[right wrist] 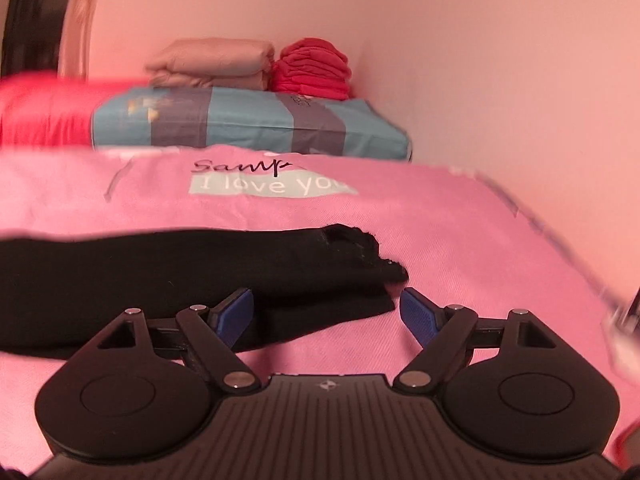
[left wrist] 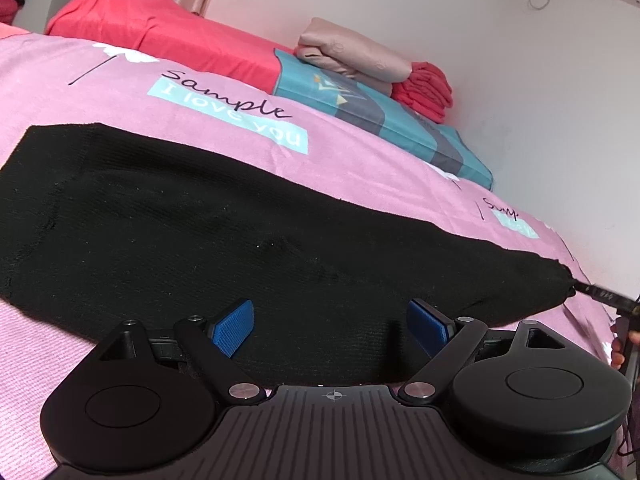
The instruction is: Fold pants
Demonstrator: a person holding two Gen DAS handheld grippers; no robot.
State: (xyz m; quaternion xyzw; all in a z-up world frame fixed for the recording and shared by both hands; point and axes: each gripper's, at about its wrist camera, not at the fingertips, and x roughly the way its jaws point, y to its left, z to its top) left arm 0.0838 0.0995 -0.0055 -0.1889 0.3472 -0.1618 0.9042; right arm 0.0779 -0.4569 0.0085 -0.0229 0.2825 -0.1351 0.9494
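Observation:
Black knit pants (left wrist: 192, 224) lie flat on the pink bedsheet (left wrist: 100, 92), legs together, the wide end at left and the narrow leg end at right. My left gripper (left wrist: 330, 326) is open, low over the near edge of the pants, blue pads on each side of the fabric. In the right wrist view the leg ends (right wrist: 352, 256) of the pants (right wrist: 160, 276) lie stacked, with a frayed hem. My right gripper (right wrist: 326, 314) is open just before the leg ends, its left pad (right wrist: 236, 314) over the black fabric, its right pad over the pink sheet.
A red pillow (left wrist: 160, 40) and a teal-grey pillow (left wrist: 360, 108) lie at the head of the bed, with folded beige (left wrist: 352, 56) and red clothes (left wrist: 426, 88) on top. A white wall (left wrist: 500, 80) runs along the bed's far side.

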